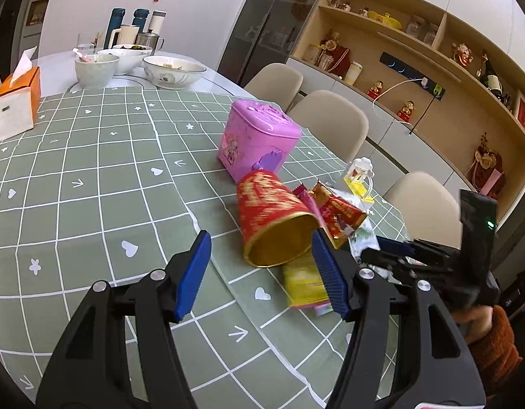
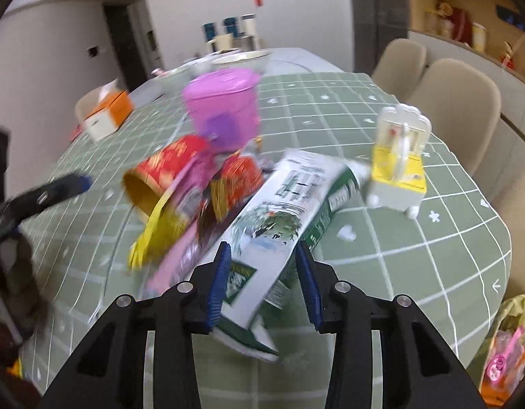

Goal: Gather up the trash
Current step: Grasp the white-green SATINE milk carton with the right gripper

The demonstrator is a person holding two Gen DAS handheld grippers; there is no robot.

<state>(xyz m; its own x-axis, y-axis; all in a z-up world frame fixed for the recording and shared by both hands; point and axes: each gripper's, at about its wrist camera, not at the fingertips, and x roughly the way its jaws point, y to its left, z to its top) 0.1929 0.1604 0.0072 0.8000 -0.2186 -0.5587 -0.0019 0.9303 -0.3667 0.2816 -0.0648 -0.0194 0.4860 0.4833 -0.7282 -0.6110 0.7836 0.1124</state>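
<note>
You are at the pick-up step: your right gripper point(image 2: 262, 283) straddles the near end of the green-and-white wrapper point(image 2: 279, 218), a flat, crinkly printed pouch lying just right of the red paper cup point(image 1: 272, 221). Its jaws stand either side of the wrapper; whether they pinch it yet, I cannot tell. Next, close firmly and lift without dragging the glossy foil wrappers point(image 2: 228, 187) beside the cup. Your left gripper point(image 1: 262, 269) is released, empty, facing the cup's gold-lined mouth on the checked worktop point(image 1: 92, 187).
</note>
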